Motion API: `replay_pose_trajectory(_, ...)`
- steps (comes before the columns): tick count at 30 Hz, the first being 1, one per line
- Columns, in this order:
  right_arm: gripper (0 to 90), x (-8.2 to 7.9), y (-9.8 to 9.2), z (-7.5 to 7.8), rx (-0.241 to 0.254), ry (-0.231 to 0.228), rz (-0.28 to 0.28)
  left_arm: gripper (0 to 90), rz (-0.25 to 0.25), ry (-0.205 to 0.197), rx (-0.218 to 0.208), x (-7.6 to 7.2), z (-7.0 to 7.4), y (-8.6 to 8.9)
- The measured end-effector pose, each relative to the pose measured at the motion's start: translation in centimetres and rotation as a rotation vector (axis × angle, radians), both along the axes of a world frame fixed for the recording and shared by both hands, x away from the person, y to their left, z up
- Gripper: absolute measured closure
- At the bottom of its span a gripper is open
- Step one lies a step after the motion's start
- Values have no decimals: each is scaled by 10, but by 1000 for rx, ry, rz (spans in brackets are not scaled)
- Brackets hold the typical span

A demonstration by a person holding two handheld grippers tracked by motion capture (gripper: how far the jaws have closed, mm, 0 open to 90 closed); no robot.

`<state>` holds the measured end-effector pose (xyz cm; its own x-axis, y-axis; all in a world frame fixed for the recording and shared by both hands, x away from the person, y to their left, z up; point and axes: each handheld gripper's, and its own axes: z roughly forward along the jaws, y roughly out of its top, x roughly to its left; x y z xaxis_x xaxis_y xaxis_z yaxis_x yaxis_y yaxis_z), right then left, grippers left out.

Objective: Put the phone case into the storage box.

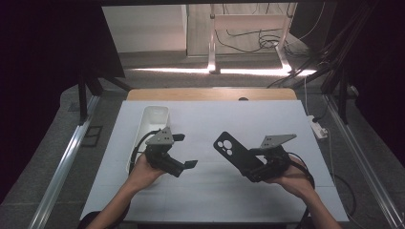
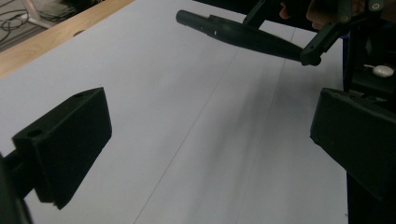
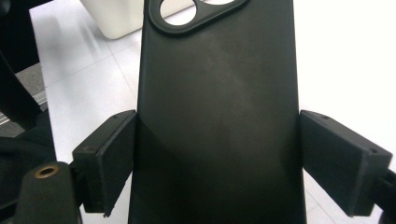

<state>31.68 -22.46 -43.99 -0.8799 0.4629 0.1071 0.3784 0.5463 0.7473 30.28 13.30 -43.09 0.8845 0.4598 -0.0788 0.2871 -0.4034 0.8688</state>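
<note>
Two grippers raised over the white table (image 1: 215, 191) | my right gripper (image 1: 255, 162) clamps the black phone case (image 1: 234, 152) by its edges, camera cutout (image 3: 196, 11) far end | my left gripper (image 1: 184, 150) gapes, nothing between | white bin (image 1: 153, 119) beside it

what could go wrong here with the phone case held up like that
The right tool grips the black phone case only by its lower side edges, most of it sticking out above the table; a soft case might bow and slip free. The left tool stands open close by, so it could knock the case's free end. The white bin sits behind the left hand.
</note>
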Motion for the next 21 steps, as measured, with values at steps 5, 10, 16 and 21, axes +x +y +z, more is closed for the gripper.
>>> replay_pose_trajectory(5, 146, -4, 5, 0, 5, -4, 34, 0, -14, -5, -12, -2, -1, -2)
replay_pose_trajectory(10, 146, -7, 9, 0, 15, -3, 67, 0, -35, 0, -25, -9, -3, -3)
replay_pose_trajectory(16, 145, -14, 18, 0, 30, 0, 124, 0, -61, 1, -18, -16, -9, -4)
replay_pose_trajectory(21, 145, -18, 25, -1, 34, 7, 155, 0, -78, 0, -30, -18, -9, -3)
